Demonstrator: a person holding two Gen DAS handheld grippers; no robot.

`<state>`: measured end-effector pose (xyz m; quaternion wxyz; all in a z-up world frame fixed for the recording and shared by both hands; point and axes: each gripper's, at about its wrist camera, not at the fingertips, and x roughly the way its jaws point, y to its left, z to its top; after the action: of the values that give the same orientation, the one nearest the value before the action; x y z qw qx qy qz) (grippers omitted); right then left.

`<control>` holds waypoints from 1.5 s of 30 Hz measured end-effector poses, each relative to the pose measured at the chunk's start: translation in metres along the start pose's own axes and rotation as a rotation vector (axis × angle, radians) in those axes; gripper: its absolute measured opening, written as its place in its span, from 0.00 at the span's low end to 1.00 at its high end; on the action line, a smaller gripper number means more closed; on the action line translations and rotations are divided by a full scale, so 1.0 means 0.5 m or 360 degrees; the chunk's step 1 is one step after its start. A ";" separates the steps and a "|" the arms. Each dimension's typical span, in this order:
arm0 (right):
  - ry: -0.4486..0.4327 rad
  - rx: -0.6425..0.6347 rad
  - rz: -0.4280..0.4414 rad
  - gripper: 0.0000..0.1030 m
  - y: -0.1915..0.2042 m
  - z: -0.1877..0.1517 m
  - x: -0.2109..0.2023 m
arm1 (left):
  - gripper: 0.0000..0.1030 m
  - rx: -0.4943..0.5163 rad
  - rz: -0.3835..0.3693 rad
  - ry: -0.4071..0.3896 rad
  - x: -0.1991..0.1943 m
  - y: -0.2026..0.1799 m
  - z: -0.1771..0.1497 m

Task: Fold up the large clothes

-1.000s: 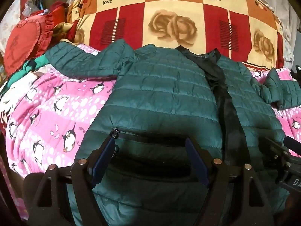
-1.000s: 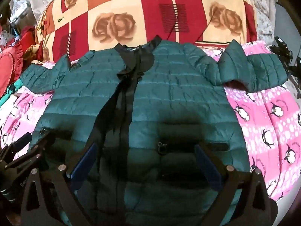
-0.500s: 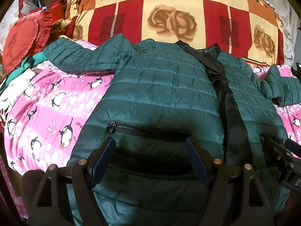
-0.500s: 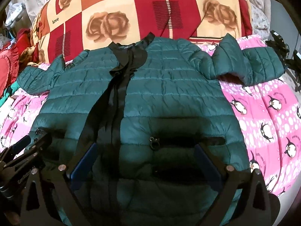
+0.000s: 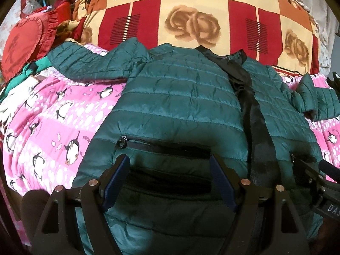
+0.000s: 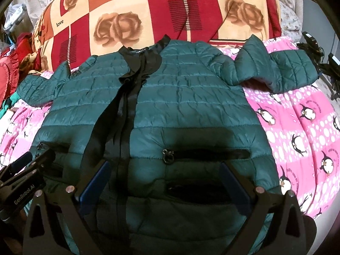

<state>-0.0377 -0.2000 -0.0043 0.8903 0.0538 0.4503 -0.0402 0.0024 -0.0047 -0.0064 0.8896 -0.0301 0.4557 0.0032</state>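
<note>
A dark green quilted jacket lies spread front-up on a pink penguin blanket, with a black zipper strip down its middle and both sleeves out to the sides. My left gripper hovers open over the jacket's lower left part, just below the left pocket zipper. My right gripper hovers open over the lower right part, below the right pocket zipper. Nothing is between either pair of fingers. The hem nearest me is hidden behind the grippers.
A large red, orange and cream quilt with roses is heaped behind the collar. A red frilled cushion lies far left. Dark cables and devices sit at the right edge. Each view shows the other gripper at its side edge.
Both views have pulled back and lower along the jacket toward its hem, so more of the quilt and sleeves shows. The jacket itself has not moved. Both grippers stay open.
</note>
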 end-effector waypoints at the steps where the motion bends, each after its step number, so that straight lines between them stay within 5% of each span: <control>1: 0.0001 0.0002 0.0003 1.00 0.000 0.000 0.000 | 0.49 0.0001 -0.0005 0.0002 0.000 -0.001 -0.001; 45: 0.0058 0.0003 0.0033 1.00 -0.004 0.001 0.024 | 0.49 0.0001 -0.0018 -0.0035 0.020 -0.010 -0.009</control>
<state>-0.0307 -0.2024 -0.0139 0.8823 0.0602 0.4658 -0.0304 0.0046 -0.0101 -0.0169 0.8947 -0.0323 0.4456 -0.0018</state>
